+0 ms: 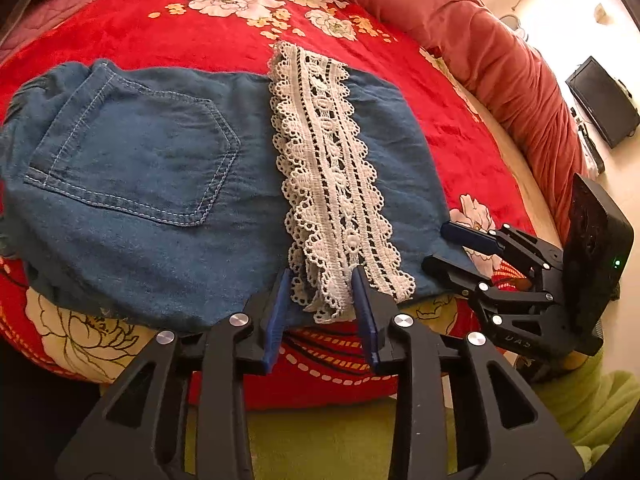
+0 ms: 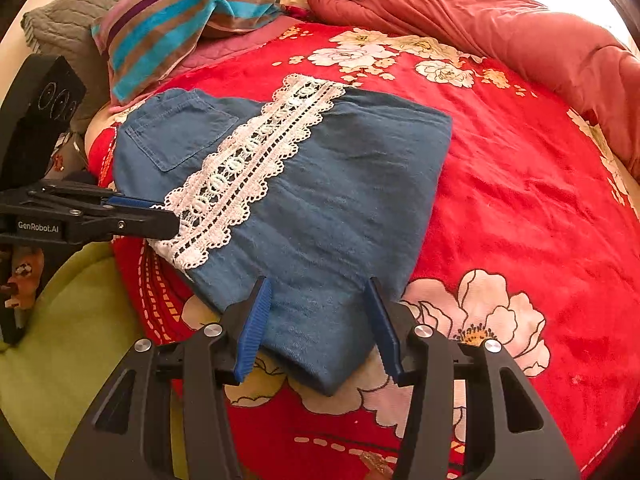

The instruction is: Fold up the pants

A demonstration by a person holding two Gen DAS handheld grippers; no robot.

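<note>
pants (image 1: 160, 168): folded, flat on the red flowered blanket (image 1: 208, 36), near edge of bed | lace trim (image 1: 332, 184): across the top | left tongs (image 1: 320, 304): narrow gap, lace end between, no squeeze | right tongs (image 2: 316, 320): parted over near corner, not gripping

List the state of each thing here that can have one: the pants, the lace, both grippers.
Blue denim pants: folded, flat on the red floral blanket.
White lace trim: lying across the pants.
Left gripper: open, lace end between its fingers.
Right gripper: open, astride the pants' near edge.
</note>
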